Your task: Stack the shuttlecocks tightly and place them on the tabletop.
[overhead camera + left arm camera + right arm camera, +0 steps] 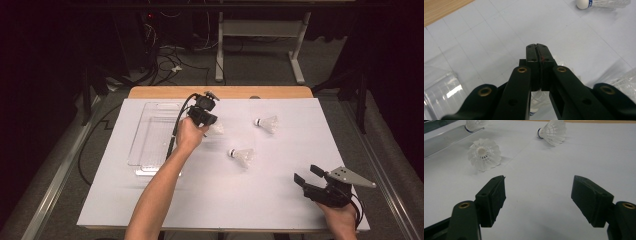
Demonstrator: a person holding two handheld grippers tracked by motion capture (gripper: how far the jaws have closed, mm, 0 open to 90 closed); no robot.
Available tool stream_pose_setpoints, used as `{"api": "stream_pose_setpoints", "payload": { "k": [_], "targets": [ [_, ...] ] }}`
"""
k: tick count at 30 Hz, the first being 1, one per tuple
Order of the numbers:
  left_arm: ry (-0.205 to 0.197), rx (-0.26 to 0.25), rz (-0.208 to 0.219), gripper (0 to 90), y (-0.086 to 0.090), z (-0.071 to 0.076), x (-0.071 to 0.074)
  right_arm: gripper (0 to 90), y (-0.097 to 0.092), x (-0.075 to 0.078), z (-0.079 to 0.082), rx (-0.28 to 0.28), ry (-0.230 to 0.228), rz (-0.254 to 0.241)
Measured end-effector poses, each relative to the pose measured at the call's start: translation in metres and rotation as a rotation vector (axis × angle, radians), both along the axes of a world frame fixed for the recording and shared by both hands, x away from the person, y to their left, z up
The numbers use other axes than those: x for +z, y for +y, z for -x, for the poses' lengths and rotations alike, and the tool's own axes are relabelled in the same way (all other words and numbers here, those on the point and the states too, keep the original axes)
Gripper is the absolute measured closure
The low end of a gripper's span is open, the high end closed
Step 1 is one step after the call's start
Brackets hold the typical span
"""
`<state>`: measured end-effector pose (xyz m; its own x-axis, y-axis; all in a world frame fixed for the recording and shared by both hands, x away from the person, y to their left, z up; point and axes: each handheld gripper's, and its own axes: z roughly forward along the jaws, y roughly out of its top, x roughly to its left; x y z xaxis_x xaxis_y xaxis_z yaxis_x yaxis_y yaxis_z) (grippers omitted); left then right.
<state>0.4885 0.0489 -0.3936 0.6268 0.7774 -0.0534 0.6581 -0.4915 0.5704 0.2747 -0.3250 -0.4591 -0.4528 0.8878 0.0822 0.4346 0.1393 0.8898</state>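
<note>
The left hand-held gripper (212,121) has its jaws pressed together on a shuttlecock (217,128), held above the table (200,200) just right of the clear tray (150,135); the jaws hide most of it, and in the left gripper view only feathers and the cork below show. The right hand-held gripper (309,176) rests wide open and empty near the front right corner. Two more shuttlecocks (241,156) (267,123) lie between them.
</note>
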Motion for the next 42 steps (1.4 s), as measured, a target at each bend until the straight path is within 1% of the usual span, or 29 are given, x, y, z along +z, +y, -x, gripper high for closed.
{"api": "stream_pose_setpoints", "payload": {
  "k": [7, 10, 14, 18, 22, 23, 25, 31, 35, 42],
  "targets": [
    [-0.016, -0.004, 0.001, 88.9, -0.004, -0.002, -0.002, 28.3, -0.004, -0.002, -0.003, -0.013, 0.019, -0.014],
    [-0.012, -0.006, -0.015, 88.8, -0.006, -0.004, -0.002, 28.7, -0.003, -0.002, -0.004, -0.003, 0.022, -0.002],
    [-0.03, -0.018, -0.029, 88.8, -0.012, -0.004, 0.0, 28.7, -0.003, -0.003, -0.004, 0.001, 0.025, -0.001],
    [-0.04, -0.03, -0.043, 88.8, -0.019, -0.005, 0.001, 28.7, -0.003, -0.003, -0.004, 0.001, 0.028, -0.003],
    [-0.046, -0.045, -0.06, 88.7, -0.024, -0.005, -0.003, 28.7, -0.003, -0.003, -0.004, 0.004, 0.027, -0.004],
    [-0.051, -0.05, -0.07, 88.7, -0.025, -0.006, -0.004, 28.6, -0.003, -0.003, -0.004, 0.004, 0.027, -0.004],
    [-0.057, -0.044, -0.078, 88.5, -0.026, -0.007, -0.007, 28.6, -0.002, -0.003, -0.004, 0.005, 0.027, -0.005],
    [-0.05, -0.033, -0.064, 88.1, -0.026, -0.011, -0.012, 28.6, -0.002, -0.003, -0.004, 0.009, 0.026, -0.004],
    [-0.042, -0.038, -0.067, 87.6, -0.028, -0.012, -0.016, 28.5, -0.001, -0.003, -0.004, 0.009, 0.029, -0.004],
    [-0.037, -0.055, -0.111, 86.9, -0.037, -0.011, -0.023, 28.5, -0.001, -0.003, -0.004, 0.011, 0.028, -0.003]
  ]
}}
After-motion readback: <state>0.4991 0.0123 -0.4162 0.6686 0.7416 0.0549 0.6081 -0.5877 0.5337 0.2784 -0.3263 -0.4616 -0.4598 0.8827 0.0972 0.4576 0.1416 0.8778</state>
